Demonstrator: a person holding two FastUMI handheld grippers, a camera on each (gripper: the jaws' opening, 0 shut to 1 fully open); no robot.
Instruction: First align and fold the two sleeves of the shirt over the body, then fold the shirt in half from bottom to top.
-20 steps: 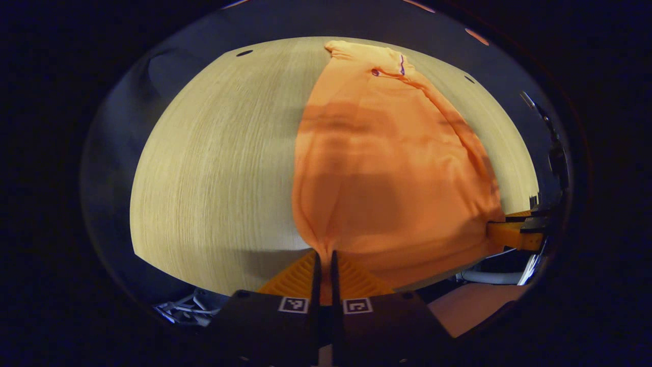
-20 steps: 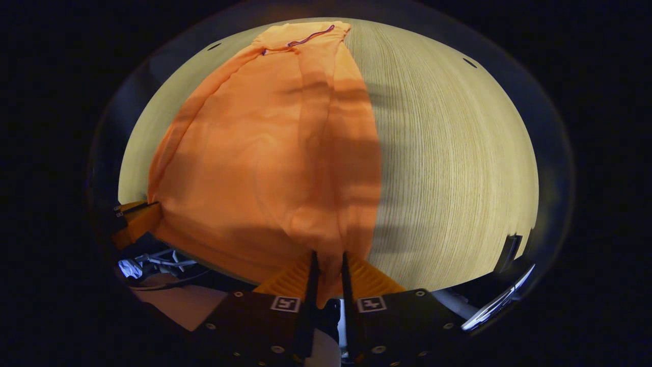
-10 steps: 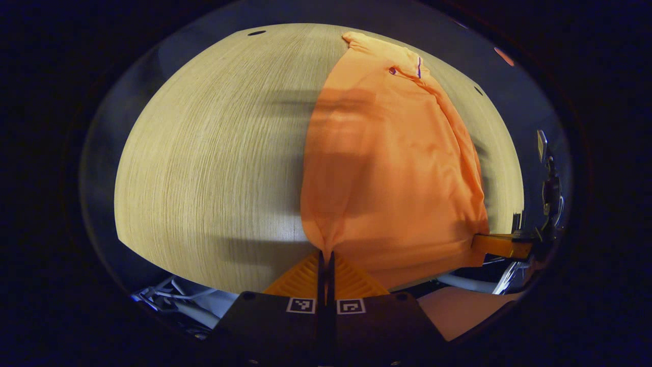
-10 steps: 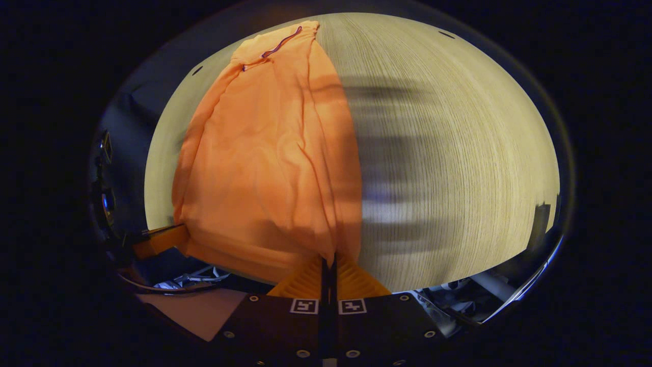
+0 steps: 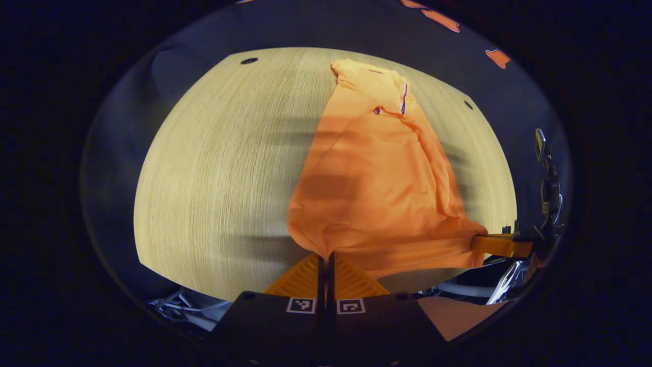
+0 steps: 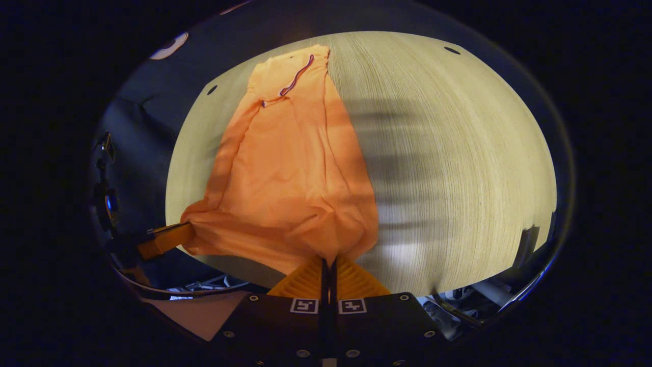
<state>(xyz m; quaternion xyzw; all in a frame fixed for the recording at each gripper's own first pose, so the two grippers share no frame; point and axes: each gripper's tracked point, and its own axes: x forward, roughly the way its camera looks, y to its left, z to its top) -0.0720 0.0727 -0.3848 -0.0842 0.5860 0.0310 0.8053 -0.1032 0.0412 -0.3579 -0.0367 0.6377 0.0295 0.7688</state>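
step: bottom-to-top fold | left gripper point(image 5: 324, 256) and right gripper point(image 6: 328, 261) each pinching a hem corner of the shirt point(image 5: 374, 173) | shirt lying lengthwise toward the desk's point(image 5: 214, 168) far edge (sleeves seemingly folded in) | advice: be lifting both corners level, carrying them evenly to the collar.

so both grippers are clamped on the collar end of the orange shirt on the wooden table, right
Not the collar end. Both grippers, left and right, are clamped on the bottom hem of the orange shirt; the collar lies at the far end of the wooden table, as the right gripper view shows.
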